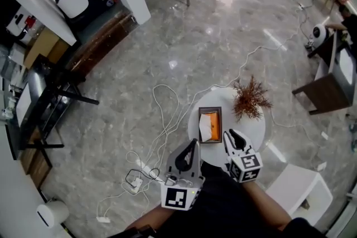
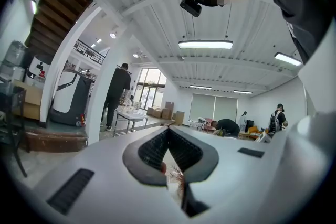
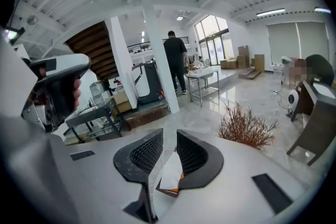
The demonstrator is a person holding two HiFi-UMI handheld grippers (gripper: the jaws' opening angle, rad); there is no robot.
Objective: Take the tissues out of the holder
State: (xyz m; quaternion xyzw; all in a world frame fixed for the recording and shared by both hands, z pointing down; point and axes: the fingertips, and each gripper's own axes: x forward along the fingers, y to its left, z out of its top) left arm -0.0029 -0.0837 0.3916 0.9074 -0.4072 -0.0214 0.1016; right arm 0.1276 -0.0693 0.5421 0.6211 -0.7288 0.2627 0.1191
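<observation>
In the head view, a round white table (image 1: pixel 254 130) stands on a grey marble floor (image 1: pixel 223 36) strewn with white cables (image 1: pixel 162 111). On it sits the brown tissue holder (image 1: pixel 220 125) with a white tissue (image 1: pixel 205 132) inside and a dried twig plant (image 1: pixel 251 98) beside it.

In the left gripper view, the left gripper (image 2: pixel 168 129) is clenched on nothing, under a ribbed white ceiling (image 2: pixel 157 18).

In the right gripper view, the right gripper (image 3: pixel 169 136) is released. The tissue shows through the gap between its jaws, and the pads do not press on it.

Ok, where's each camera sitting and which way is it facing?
Head view: on the head, steeply down at table, holder; left gripper, right gripper, sleeves show.
Left gripper view: on it, level toward plant; shut jaws show.
Right gripper view: on it, tilted down at tissue; open jaws show.
All share the plant.
</observation>
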